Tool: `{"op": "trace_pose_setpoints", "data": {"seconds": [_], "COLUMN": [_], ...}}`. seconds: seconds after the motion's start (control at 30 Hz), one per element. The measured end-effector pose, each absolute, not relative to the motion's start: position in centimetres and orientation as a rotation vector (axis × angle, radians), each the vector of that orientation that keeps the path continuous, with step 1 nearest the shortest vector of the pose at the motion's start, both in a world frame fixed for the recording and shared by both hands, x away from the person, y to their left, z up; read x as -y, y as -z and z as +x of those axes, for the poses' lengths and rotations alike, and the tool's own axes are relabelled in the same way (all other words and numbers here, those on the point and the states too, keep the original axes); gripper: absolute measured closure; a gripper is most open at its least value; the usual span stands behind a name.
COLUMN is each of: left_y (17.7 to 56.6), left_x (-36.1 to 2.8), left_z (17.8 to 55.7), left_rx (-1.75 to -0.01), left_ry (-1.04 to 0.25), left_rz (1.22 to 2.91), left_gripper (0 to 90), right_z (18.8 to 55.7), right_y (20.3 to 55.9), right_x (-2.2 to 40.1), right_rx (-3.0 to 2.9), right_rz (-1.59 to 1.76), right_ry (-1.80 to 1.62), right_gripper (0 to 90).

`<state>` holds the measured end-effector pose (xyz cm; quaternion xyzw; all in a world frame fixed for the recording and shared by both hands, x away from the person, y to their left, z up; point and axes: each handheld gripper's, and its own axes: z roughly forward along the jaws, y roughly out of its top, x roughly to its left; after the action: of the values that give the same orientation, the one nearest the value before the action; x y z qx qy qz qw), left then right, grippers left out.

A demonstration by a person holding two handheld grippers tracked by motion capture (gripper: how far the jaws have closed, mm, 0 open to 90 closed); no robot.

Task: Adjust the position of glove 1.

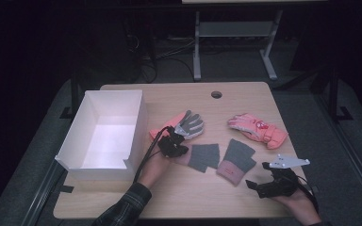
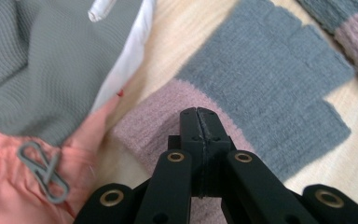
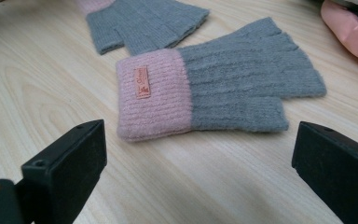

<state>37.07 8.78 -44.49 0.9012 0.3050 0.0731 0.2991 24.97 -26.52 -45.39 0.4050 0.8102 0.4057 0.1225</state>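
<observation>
High view
Tabletop: a light wooden tabletop (image 1: 179, 193) with a round hole near its far edge is seen across the middle of the frame.
Box: an open white cardboard box (image 1: 136, 127) is stood at the left of the tabletop.
Left gripper: the black left gripper (image 1: 181, 149) is held at centre frame, its tip lying at the near end of a grey knitted fingerless glove with a pink cuff (image 1: 206, 157), just below a pink and grey padded ski glove (image 1: 188, 125).
Second knitted glove: a matching grey fingerless glove with a pink labelled cuff (image 1: 235, 161) is laid just right of the first.
Second ski glove: a pink padded ski glove with white patches (image 1: 259, 129) is laid at the upper right, well apart from the grippers.
Right gripper: the black right gripper (image 1: 253, 185) is held at lower right, near the labelled cuff.

Left gripper view
Jaws: the jaws are seen pressed together over the pink cuff (image 2: 149, 126); whether any knit is pinched between them cannot be told.
Ski glove: grey palm fabric and a pink wrist with a grey hook are seen at the left.

Right gripper view
Jaws: the jaws are held wide apart at the lower corners, with nothing between them.
Glove: the labelled glove (image 3: 242, 84) is laid flat at centre frame, apart from both jaws.
</observation>
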Motion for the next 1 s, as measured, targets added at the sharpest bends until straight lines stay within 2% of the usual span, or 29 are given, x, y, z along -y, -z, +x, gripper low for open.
{"op": "trace_pose_setpoints", "data": {"seconds": [0.53,0.8,1.0], "left_y": [44.2,43.9,42.7], "left_x": [-9.8,-10.4,-9.9], "left_z": [34.1,31.4,33.2], "left_rx": [-0.841,-0.811,-0.821], "left_ry": [-0.154,-0.142,-0.218], "left_rz": [2.421,2.437,2.409], "left_gripper": [89.9,89.9,89.9], "right_z": [24.8,24.8,24.8], "right_y": [45.3,45.3,45.3], "right_x": [26.7,26.6,26.5], "right_rx": [-2.352,-2.354,-2.36], "right_rz": [1.192,1.189,1.175], "right_ry": [-1.188,-1.19,-1.187], "right_gripper": [2.9,2.9,2.9]}}
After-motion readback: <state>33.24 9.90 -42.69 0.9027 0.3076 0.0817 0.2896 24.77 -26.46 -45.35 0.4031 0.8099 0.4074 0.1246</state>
